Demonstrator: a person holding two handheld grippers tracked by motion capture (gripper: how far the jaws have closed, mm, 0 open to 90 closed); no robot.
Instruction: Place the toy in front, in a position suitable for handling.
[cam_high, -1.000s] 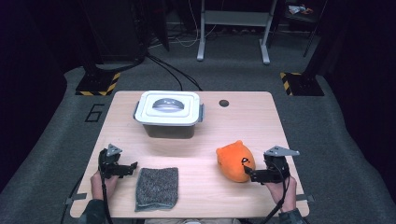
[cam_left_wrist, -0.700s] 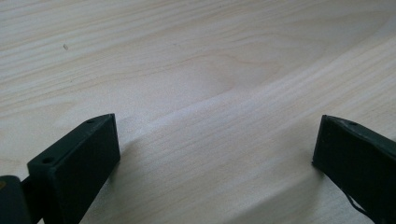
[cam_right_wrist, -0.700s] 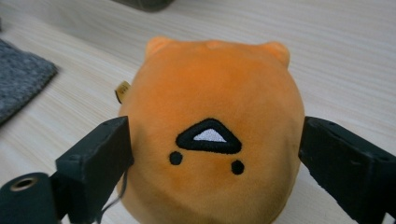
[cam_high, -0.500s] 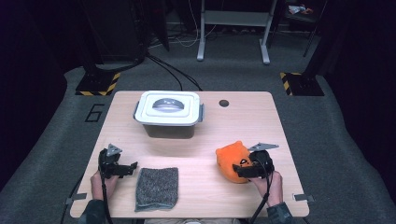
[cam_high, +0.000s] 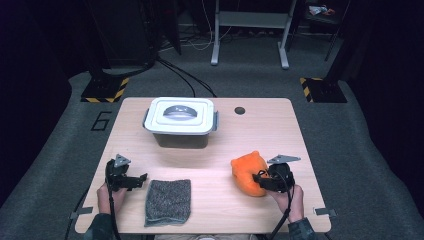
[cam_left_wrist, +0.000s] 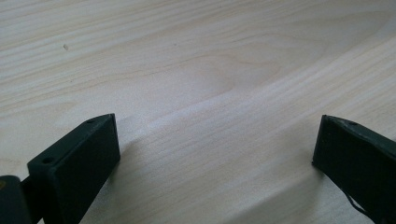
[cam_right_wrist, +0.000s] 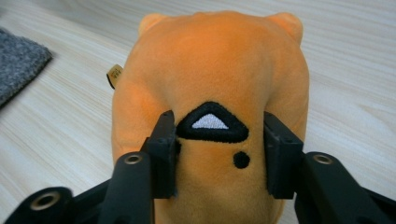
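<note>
A pale wood table (cam_high: 210, 150) stands on dark grey carpet; the surrounding room is dim. The orange plush (cam_high: 248, 172) lies at near right. The right gripper (cam_right_wrist: 218, 154) has just been closing, and its fingers (cam_right_wrist: 164, 144) press into both sides of the plush. The plush's lower part is cut off in the right gripper view. The left gripper (cam_left_wrist: 215, 154), near left, stands wide over bare wood.
</note>
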